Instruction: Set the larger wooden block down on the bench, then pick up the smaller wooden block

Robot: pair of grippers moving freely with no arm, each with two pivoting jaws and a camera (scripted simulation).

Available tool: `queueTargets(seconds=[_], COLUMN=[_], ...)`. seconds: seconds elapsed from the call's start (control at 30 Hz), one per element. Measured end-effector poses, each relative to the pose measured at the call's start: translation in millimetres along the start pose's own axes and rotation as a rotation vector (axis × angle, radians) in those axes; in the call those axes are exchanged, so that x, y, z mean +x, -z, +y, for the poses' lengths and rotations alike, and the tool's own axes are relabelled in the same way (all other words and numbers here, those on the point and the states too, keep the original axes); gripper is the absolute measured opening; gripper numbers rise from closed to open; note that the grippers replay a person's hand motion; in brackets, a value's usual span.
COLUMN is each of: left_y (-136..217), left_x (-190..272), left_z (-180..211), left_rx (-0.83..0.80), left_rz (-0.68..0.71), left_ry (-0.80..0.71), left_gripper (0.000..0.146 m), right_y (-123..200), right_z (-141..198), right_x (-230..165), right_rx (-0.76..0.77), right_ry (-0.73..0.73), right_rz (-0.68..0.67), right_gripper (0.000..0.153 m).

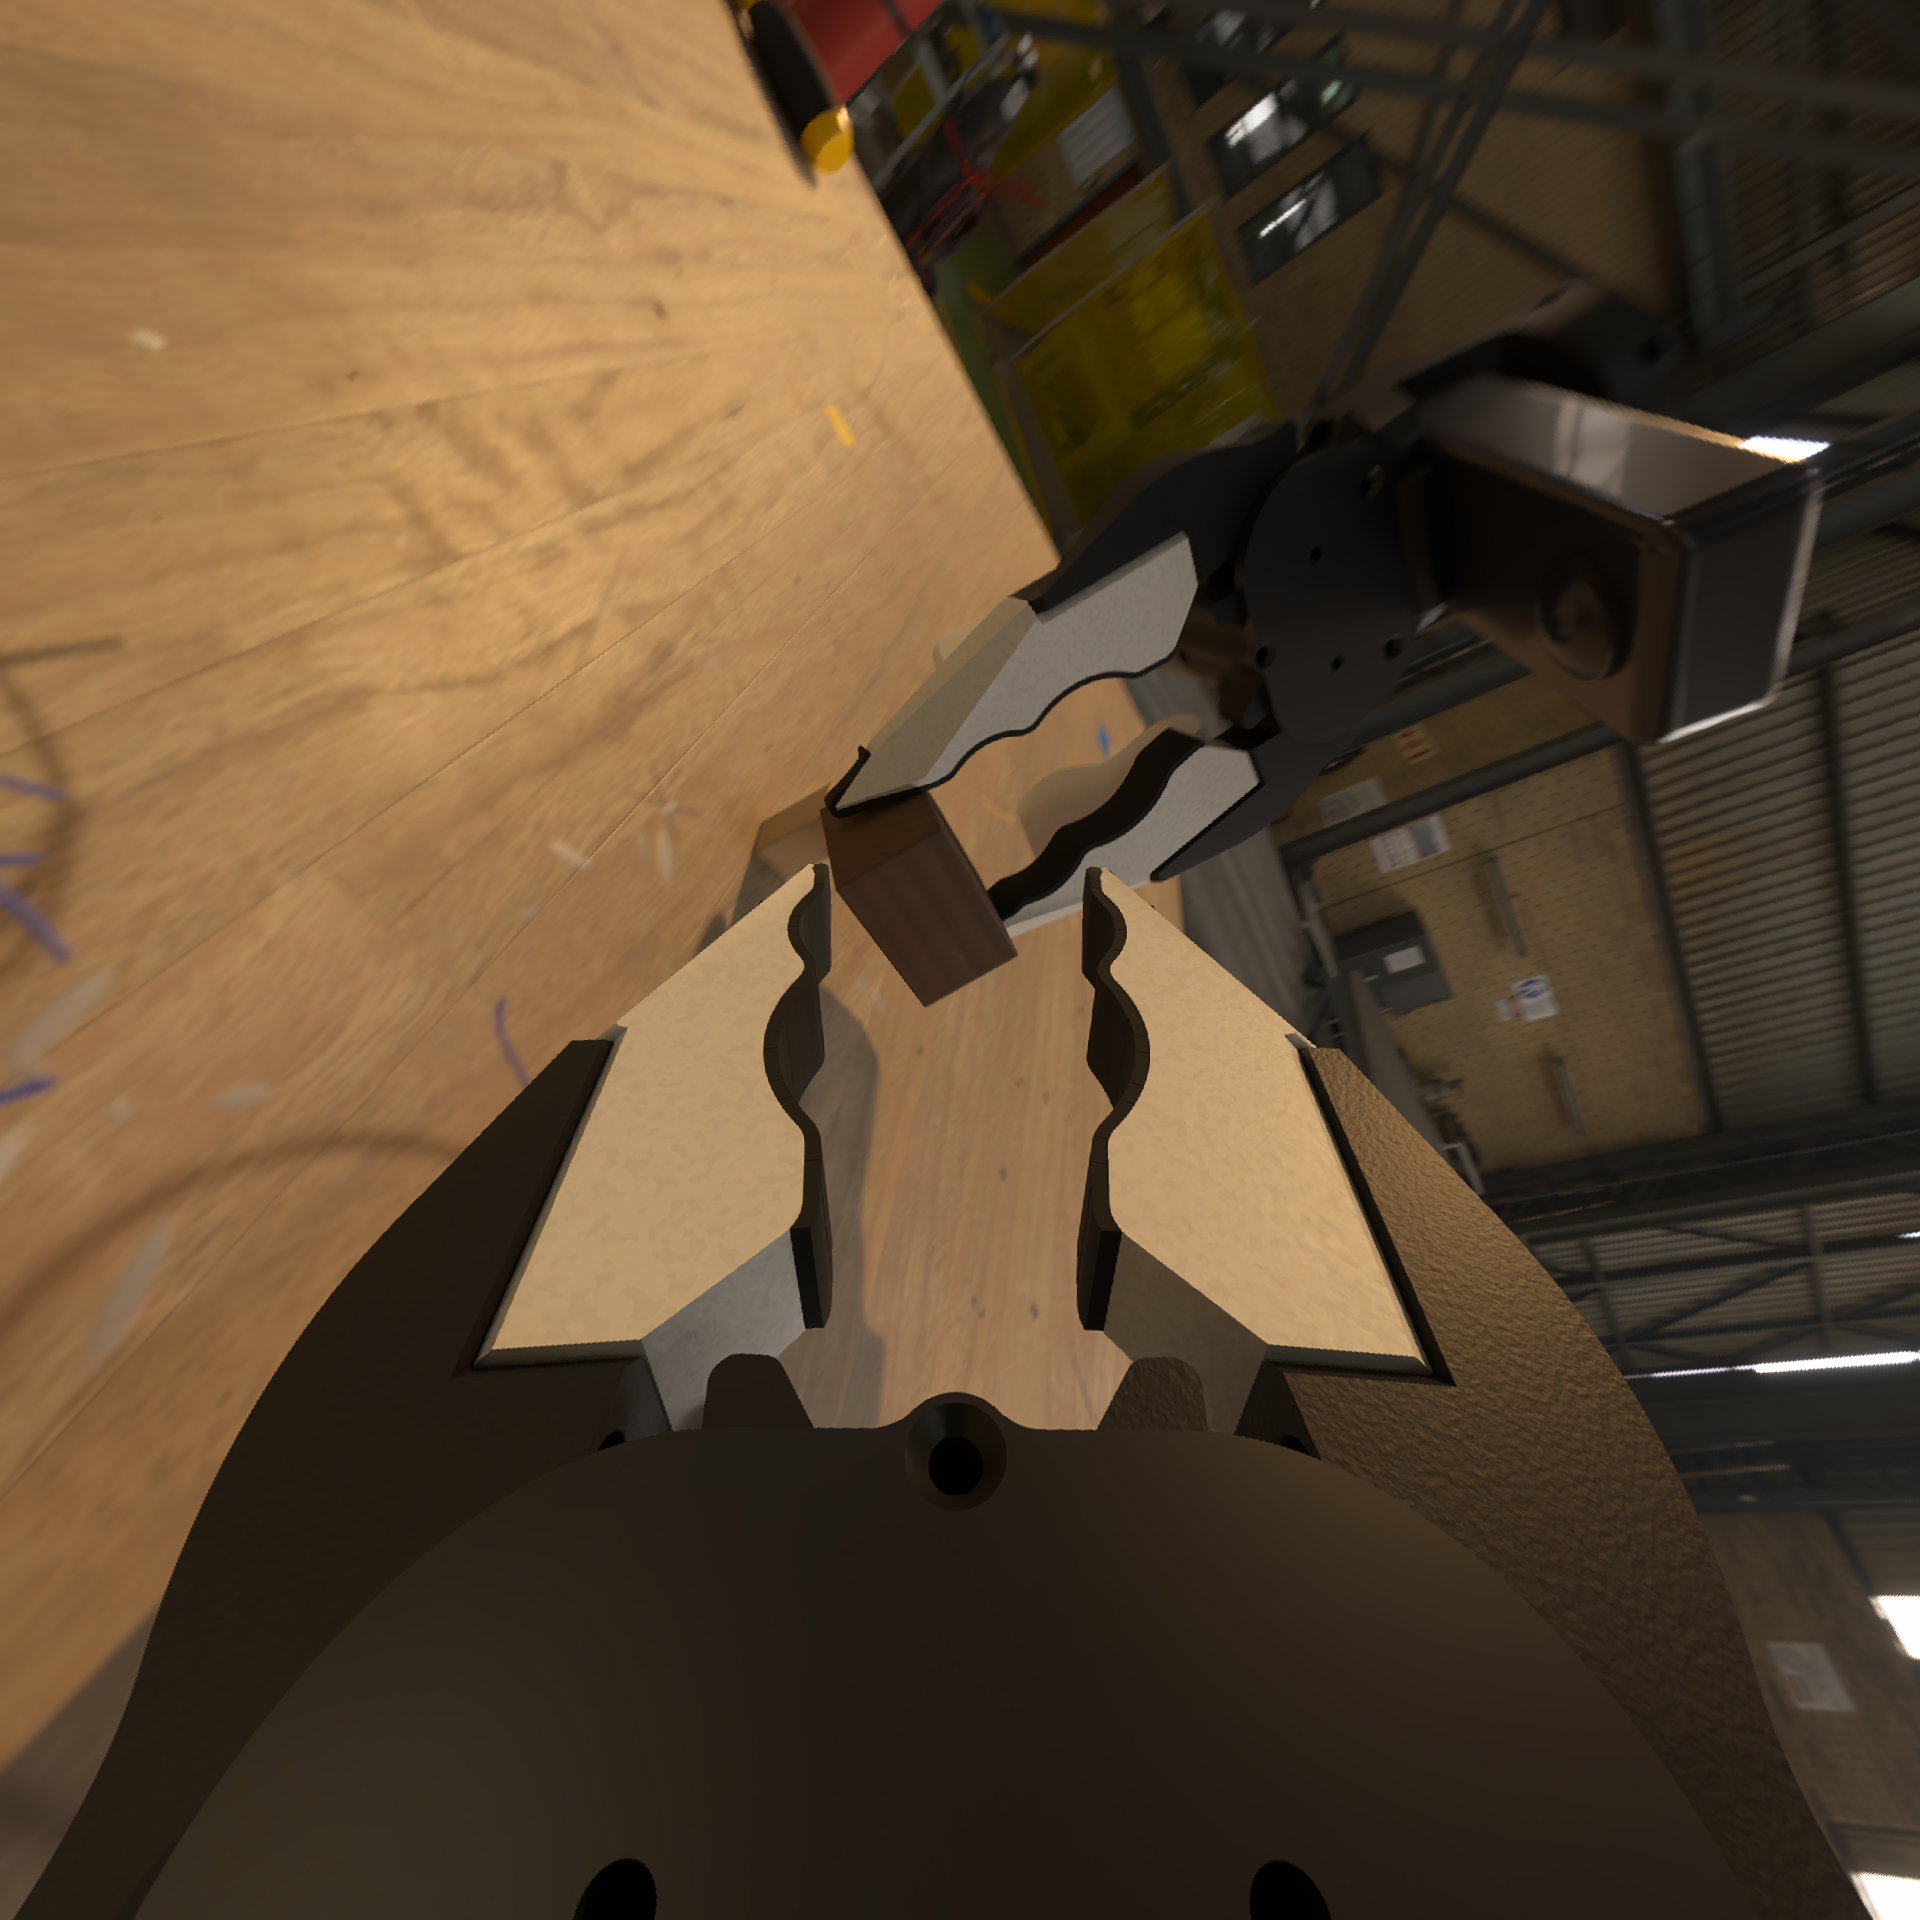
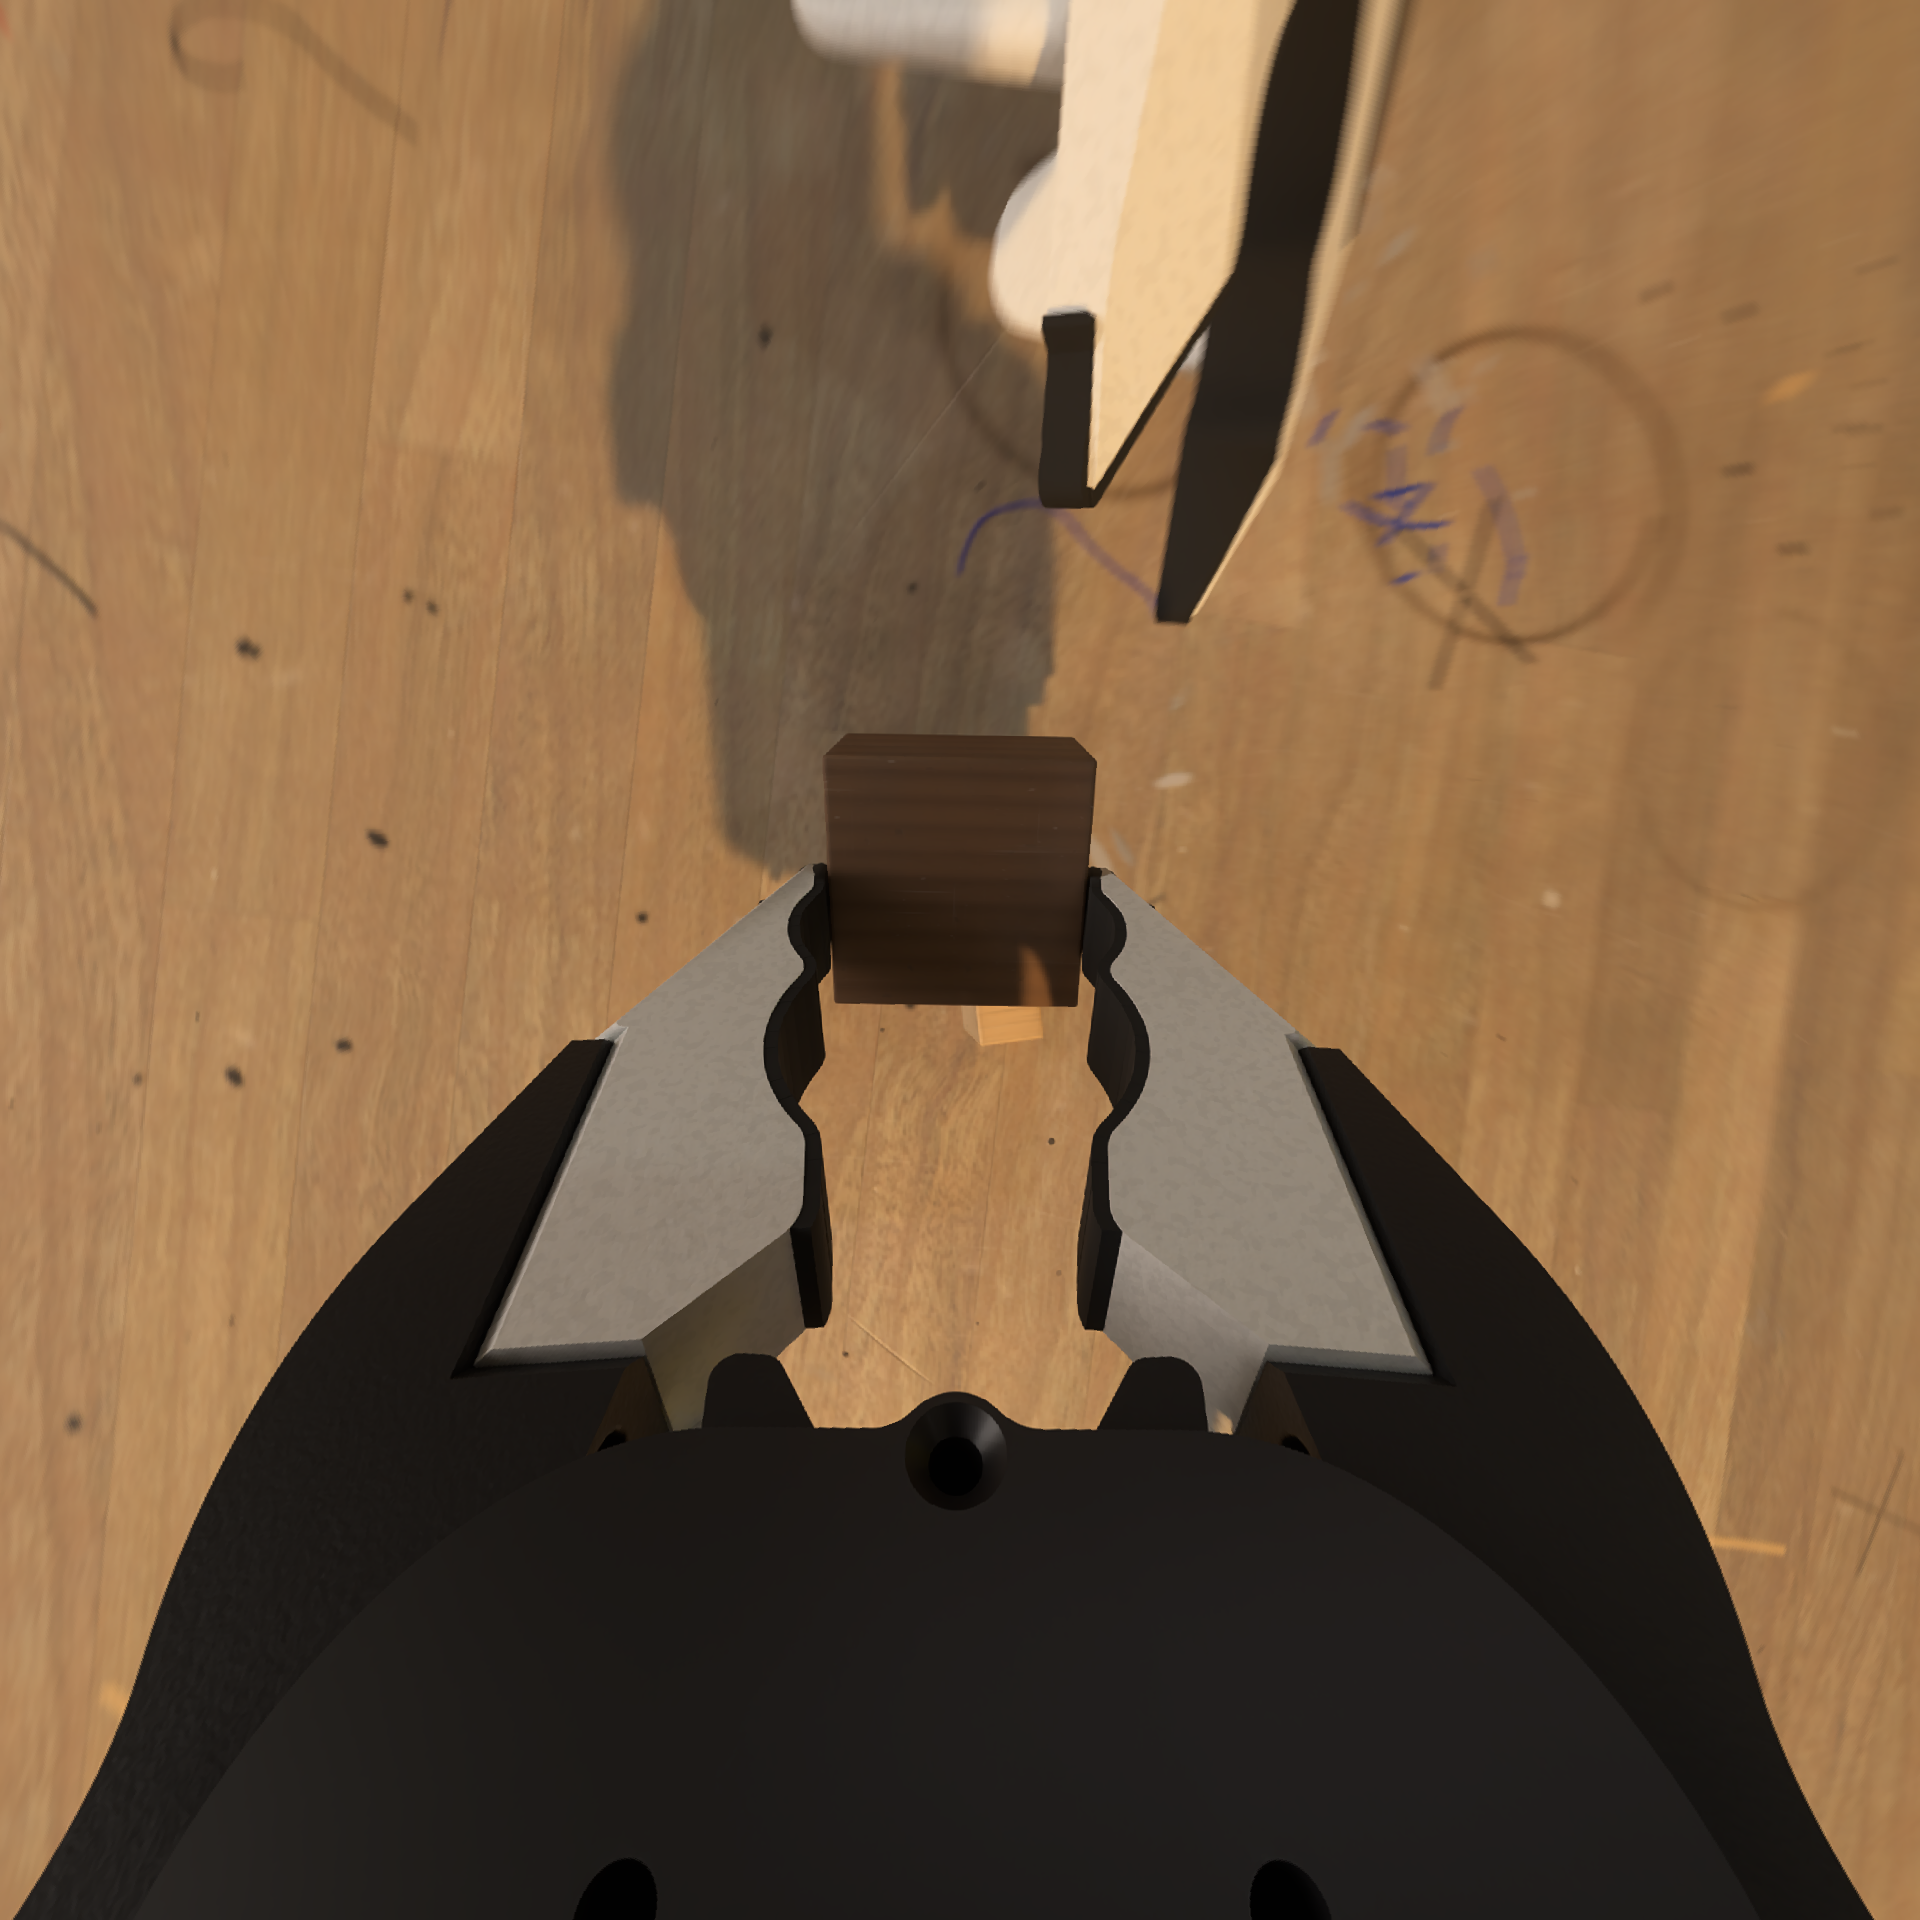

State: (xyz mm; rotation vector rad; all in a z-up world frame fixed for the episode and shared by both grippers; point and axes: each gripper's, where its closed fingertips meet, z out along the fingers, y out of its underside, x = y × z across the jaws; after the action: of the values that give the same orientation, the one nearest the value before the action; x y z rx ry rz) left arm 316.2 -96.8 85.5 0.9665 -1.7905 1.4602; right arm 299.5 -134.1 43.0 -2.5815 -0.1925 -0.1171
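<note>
My right gripper is shut on the larger wooden block, a dark brown one, and holds it by its sides above the bench. The smaller wooden block, light tan, lies on the bench below it and is mostly hidden by it. In the left wrist view my left gripper is open and empty. The dark block hangs just beyond its fingertips, held in my right gripper, and the tan block peeks out behind the left finger. My left gripper also shows ahead in the right wrist view.
The bench edge runs diagonally at the right of the left wrist view, with workshop walls beyond. A dark tool with a yellow end lies at the far end. Pale rounded pieces lie on the bench ahead. Pen marks and scratches cover the wood.
</note>
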Motion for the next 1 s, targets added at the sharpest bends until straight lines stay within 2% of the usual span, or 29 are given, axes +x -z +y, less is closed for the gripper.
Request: queueTargets(seconds=[0.07,0.17,0.3,0.33,0.4,0.47,0.53,0.63,0.77,0.93,1.0], left_y=[5.2,9.0,14.1,14.7,16.0,17.5,18.5,17.7,13.4,6.1,4.4], left_x=[-7.3,-7.8,-8.5,-8.2,-6.5,-4.3,-2.3,-0.7,-0.7,-1.2,-1.4], left_z=[8.6,13.1,14.0,15.4,16.3,16.8,16.7,17.9,19.8,25.4,26.4], left_rx=[-0.045,-0.042,-0.042,-0.051,-0.052,-0.055,-0.050,-0.055,-0.073,-0.116,-0.121], left_rz=[-0.057,-0.048,-0.063,-0.062,-0.048,-0.041,-0.037,-0.030,-0.043,-0.060,-0.068], left_ry=[-0.015,-0.003,-0.025,-0.027,-0.027,-0.039,-0.055,-0.072,-0.100,-0.134,-0.141], left_gripper=[0.049,0.048,0.047,0.047,0.048,0.048,0.048,0.048,0.046,0.046,0.046], right_y=[-13.2,-26.4,-30.0,-29.7,-26.2,-14.1,2.4,17.1,10.7,-3.4,-5.8], right_z=[6.4,15.1,12.9,12.7,11.3,7.8,9.1,25.2,34.2,35.0,36.7], right_x=[-2.8,-7.6,-11.8,-12.7,-10.8,-3.4,4.6,16.2,16.1,12.0,10.4], right_rx=[-0.136,-0.304,-0.362,-0.372,-0.369,-0.314,-0.233,-0.199,-0.178,-0.186,-0.191], right_ry=[0.053,0.106,0.148,0.153,0.141,0.103,0.058,0.012,0.041,0.078,0.078], right_rz=[-0.080,-0.173,-0.241,-0.251,-0.243,-0.206,-0.165,-0.102,-0.075,-0.077,-0.102], right_gripper=[0.049,0.049,0.049,0.053,0.062,0.062,0.055,0.047,0.031,0.027,0.020])
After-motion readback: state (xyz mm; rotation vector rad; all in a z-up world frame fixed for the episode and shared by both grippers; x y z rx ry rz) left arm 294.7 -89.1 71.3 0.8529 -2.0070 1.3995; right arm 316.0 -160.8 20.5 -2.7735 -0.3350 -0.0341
